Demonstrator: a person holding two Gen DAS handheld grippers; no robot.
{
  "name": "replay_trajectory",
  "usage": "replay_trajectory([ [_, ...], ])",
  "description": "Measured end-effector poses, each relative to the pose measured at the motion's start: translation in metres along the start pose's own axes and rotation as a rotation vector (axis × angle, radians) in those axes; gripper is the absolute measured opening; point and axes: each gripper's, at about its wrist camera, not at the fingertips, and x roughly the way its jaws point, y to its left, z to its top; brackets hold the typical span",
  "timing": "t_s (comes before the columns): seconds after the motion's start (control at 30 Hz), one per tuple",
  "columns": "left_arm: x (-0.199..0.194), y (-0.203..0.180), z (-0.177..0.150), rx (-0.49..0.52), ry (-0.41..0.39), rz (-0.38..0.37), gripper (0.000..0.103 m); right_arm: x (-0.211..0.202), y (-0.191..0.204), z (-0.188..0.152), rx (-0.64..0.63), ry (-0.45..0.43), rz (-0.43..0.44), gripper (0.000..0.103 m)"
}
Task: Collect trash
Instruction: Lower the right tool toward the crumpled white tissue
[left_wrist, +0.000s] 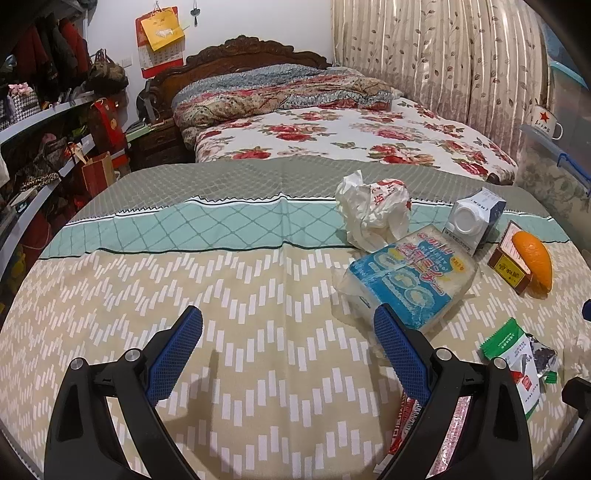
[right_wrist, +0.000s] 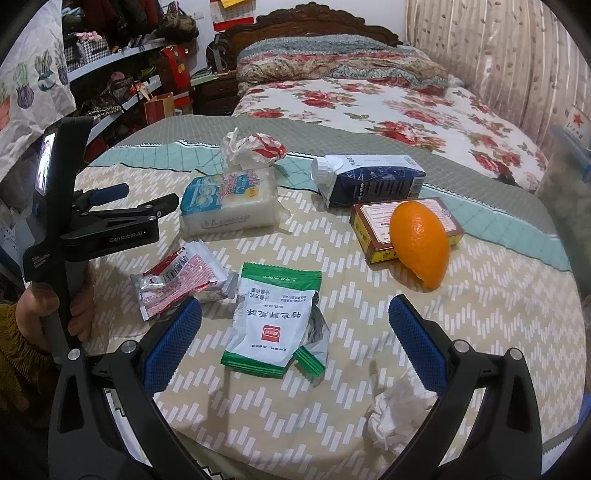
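Claws both spread, empty: left claw (left_wrist: 288, 321), right claw (right_wrist: 295, 314) above green wrapper (right_wrist: 275, 321).

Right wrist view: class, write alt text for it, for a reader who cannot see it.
An open right hand-held gripper hovers over a patterned tablecloth strewn with trash: a torn green-and-white packet directly ahead, a red-and-silver wrapper, an orange peel against a box, a toppled carton. A bed lies behind.
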Motion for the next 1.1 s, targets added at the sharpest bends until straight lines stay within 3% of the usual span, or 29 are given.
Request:
replay_trajectory([
  [0.43,-0.001,-0.002,-0.008,-0.004,-0.033,0.016,0.09,-0.001,0.005,0.002,0.004,0.016,-0.018,0.1],
  [0.7,-0.001,0.007,-0.01,-0.048,0.002,0.112,0.09,-0.007,-0.003,0.001,0.06,0.001,-0.023,0.1],
  [1.1,-0.054,-0.01,-0.012,-0.009,-0.029,0.167,0.09,-0.022,-0.007,0.008,0.113,-0.045,-0.039,0.1],
])
